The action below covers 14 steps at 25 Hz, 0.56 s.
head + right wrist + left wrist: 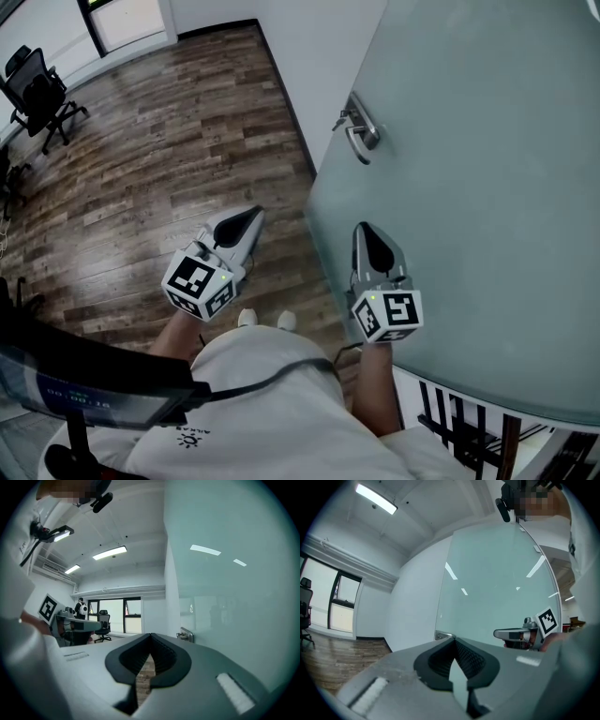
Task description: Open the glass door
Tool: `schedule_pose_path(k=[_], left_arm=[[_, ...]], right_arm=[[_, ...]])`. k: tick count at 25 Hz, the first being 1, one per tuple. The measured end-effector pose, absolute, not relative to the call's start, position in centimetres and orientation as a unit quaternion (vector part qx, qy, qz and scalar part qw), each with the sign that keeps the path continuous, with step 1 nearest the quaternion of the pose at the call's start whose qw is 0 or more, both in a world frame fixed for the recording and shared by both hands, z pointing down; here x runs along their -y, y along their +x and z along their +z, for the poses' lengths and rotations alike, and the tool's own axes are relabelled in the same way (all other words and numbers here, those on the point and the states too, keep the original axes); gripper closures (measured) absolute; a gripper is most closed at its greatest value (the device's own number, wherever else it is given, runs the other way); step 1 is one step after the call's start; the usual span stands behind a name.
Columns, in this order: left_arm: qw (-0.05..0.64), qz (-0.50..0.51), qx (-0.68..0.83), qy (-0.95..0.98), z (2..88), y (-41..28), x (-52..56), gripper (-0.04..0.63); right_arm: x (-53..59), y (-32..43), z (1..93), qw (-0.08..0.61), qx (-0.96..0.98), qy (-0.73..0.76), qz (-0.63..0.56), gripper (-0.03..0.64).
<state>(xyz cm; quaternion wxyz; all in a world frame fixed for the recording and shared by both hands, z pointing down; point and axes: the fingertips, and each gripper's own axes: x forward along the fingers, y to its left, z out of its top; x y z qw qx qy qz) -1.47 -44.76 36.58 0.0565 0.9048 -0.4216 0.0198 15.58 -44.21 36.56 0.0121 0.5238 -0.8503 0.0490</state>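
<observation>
The frosted glass door point(487, 187) fills the right of the head view, and its metal lever handle point(362, 133) sticks out near its left edge. My right gripper point(365, 230) is shut and empty, with its tip close to the glass below the handle. My left gripper point(251, 219) is also shut and empty, and it hangs over the wood floor left of the door. The left gripper view shows its own jaws point(453, 641) closed, the handle point(443, 635) just beyond them and the right gripper point(520, 633) beside. The right gripper view shows closed jaws point(150, 637) and the handle point(186, 633) ahead to the right.
A white wall point(319, 56) meets the door's left edge. Wood flooring point(169, 159) spreads to the left, with a black office chair point(37, 94) at the far left. Dark bars point(469, 422) show behind the glass at the bottom right. Windows point(117, 616) lie far ahead.
</observation>
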Motion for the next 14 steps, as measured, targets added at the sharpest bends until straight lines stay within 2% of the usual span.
schedule_pose_path(k=[14], left_arm=[[0.052, 0.024, 0.423, 0.904, 37.0, -3.3, 43.6, 0.592]], right_arm=[[43.8, 13.3, 36.3, 0.028, 0.856, 0.515, 0.036, 0.609]])
